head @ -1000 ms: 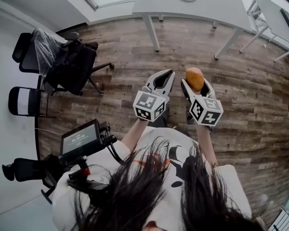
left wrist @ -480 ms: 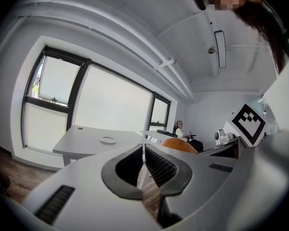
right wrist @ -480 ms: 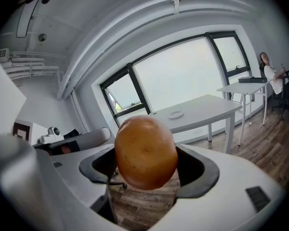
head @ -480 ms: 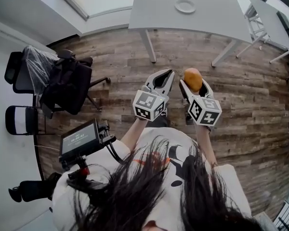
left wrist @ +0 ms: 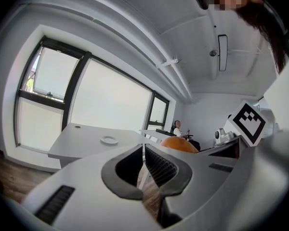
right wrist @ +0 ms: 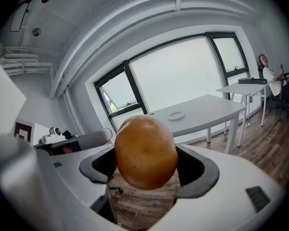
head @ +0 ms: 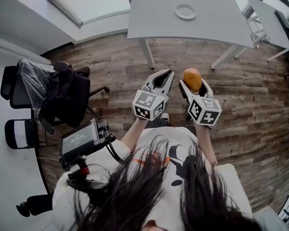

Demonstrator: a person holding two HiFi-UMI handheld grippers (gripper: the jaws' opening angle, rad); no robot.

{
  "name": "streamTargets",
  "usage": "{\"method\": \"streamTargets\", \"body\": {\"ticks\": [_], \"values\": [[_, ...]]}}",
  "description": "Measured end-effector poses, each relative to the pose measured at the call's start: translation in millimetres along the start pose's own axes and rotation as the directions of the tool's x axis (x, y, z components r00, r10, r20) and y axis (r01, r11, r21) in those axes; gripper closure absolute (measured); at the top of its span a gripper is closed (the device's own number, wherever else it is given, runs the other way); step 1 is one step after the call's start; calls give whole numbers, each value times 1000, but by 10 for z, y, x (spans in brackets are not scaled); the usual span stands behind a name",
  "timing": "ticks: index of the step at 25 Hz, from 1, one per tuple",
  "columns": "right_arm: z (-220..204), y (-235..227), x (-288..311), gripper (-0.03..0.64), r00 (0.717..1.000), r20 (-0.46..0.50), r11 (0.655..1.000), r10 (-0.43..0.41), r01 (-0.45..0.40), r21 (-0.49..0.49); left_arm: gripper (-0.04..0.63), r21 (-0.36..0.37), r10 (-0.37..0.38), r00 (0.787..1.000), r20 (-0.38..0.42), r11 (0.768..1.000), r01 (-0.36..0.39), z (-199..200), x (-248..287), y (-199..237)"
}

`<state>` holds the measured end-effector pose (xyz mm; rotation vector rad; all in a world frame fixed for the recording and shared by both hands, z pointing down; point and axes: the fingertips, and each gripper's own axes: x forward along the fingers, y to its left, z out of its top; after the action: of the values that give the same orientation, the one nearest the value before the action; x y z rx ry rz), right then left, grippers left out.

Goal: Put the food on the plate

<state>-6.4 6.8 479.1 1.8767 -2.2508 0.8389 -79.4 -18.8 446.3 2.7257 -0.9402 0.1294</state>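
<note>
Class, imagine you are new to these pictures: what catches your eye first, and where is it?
An orange-brown potato is clamped in the right hand-held gripper. Beside it, the left hand-held gripper is shut and empty. Ahead, a small plate sits on a grey table.

Only the orange top of the potato point(left wrist: 179, 145) shows in the left gripper view; the left gripper point(left wrist: 143, 147) hides the rest. In the head view the right gripper's point(head: 193, 83) jaws cover its underside, and the plate point(head: 185, 11) is too small for detail.
</note>
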Motion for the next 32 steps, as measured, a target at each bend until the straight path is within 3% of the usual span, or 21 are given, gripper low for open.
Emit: {"method": "streamTargets", "body": {"ticks": [10, 15, 28, 32], "values": [[136, -160, 326, 241, 999, -29, 1000, -18, 18, 18, 589, -30, -27, 999, -24, 999, 27, 8, 354, 194], [362, -518, 812, 241, 998, -54, 999, -12, 13, 33, 589, -45, 5, 999, -46, 999, -7, 44, 860, 518], [672, -544, 1047, 241, 999, -31, 1000, 22, -23, -17, 589, -48, 73, 997, 16, 996, -72, 250, 912, 778], [954, -961, 1344, 241, 998, -54, 999, 41, -41, -10, 589, -63, 92, 996, -4, 994, -92, 323, 1498, 852]]}}
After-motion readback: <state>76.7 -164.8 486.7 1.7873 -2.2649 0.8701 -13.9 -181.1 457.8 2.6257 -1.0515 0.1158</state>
